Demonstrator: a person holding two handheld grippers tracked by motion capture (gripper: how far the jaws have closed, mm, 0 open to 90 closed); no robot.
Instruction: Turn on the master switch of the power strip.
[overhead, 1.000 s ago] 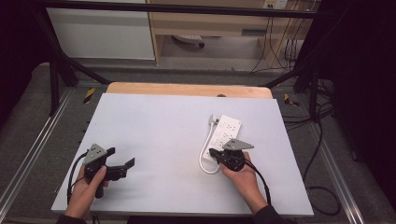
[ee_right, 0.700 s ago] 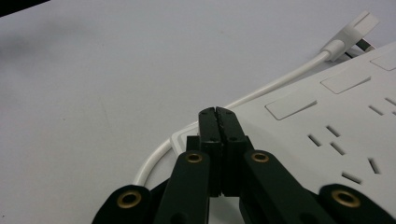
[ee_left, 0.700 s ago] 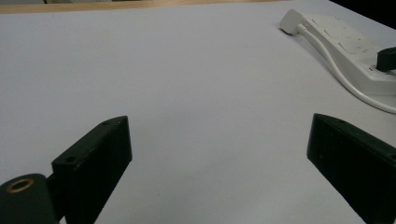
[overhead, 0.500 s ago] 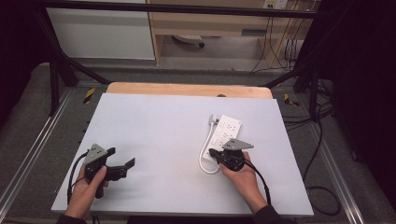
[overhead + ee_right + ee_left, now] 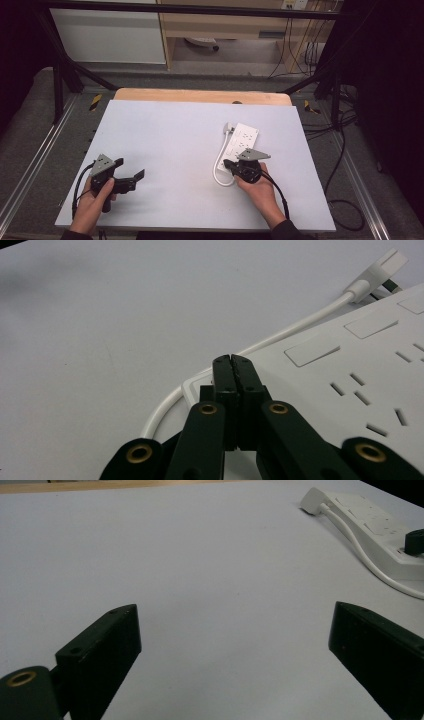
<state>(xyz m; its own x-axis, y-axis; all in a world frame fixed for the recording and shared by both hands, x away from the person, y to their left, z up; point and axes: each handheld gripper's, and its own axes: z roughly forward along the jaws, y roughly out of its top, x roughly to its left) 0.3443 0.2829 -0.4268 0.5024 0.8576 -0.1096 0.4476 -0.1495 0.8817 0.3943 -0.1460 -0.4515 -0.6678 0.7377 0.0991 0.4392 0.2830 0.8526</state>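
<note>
On the table's (image 5: 175, 130) right half, the right tool (image 5: 231, 165), jaws pressed together, noses at the near end of a white power strip (image 5: 242, 142), perhaps its switch; the left tool (image 5: 136, 176) idles, gaping and empty.

My counter (image 5: 165, 135) is covered by a pale grey sheet, with a strip of bare wood (image 5: 200, 95) showing along its far edge. Beyond that stands a white cabinet (image 5: 107, 35) at the left and an open wooden shelf unit (image 5: 225, 25) beside it — black cables (image 5: 345, 150) trail over the floor at the right. Metal rails (image 5: 30, 165) run along both sides.
</note>
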